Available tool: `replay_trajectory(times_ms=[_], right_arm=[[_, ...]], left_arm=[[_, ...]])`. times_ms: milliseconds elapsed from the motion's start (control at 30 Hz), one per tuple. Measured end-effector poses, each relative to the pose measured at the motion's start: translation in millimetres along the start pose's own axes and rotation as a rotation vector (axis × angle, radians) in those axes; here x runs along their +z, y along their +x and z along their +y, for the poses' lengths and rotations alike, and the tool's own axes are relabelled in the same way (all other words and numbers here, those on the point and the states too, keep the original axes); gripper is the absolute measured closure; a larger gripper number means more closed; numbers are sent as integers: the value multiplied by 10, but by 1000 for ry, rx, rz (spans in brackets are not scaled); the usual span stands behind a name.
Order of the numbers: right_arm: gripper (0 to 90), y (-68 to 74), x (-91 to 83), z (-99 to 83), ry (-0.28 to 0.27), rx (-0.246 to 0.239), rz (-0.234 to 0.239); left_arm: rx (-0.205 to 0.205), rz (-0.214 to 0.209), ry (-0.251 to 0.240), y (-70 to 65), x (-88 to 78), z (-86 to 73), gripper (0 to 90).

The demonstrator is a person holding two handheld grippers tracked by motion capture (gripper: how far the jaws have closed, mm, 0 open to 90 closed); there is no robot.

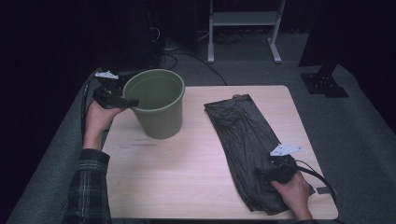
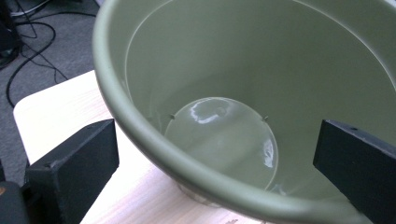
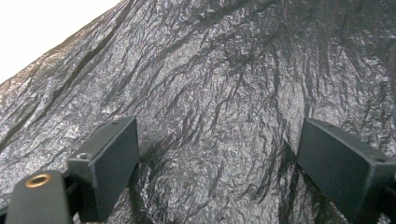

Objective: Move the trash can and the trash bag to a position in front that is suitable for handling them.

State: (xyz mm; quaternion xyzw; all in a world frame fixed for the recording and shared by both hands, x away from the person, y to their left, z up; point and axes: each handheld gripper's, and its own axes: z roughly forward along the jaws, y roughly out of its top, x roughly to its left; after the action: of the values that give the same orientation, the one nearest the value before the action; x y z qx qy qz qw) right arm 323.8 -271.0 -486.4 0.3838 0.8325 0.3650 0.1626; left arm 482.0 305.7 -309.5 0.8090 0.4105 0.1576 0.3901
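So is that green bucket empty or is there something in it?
Empty. The left gripper view looks straight into the green bucket, and its shiny bare bottom shows with nothing lying on it.

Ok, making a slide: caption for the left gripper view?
Open left claw straddling the rim of an empty olive-green plastic bucket on a pale wooden table.

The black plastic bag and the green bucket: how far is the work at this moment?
Early stage. Done: nothing yet; the crinkled black plastic bag lies flat on the wooden table. In hand: the left gripper, jaws open, straddles the rim of the empty green plastic bucket; the right gripper, jaws open, sits over the bag. Left, probably: lining the bucket.
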Motion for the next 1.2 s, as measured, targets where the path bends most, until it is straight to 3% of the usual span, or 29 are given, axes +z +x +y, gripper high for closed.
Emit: replay_trajectory(times_ms=[233, 533, 700, 900, 1200], right_arm=[[113, 0, 0, 0, -1, 0, 0], [112, 0, 0, 0, 0, 0, 0], [112, 1, 0, 0, 1, 0, 0], [113, 1, 0, 0, 1, -1, 0], [113, 1, 0, 0, 0, -1, -1]], left_arm=[[-13, -26, -6, -37, 65, -16, 0], [17, -47, 4, -167, 87, -44, 0], [10, -94, 3, -206, 116, -83, 0], [14, -104, -3, -263, 113, -103, 0], [25, -155, -5, -390, 147, -81, 0]])
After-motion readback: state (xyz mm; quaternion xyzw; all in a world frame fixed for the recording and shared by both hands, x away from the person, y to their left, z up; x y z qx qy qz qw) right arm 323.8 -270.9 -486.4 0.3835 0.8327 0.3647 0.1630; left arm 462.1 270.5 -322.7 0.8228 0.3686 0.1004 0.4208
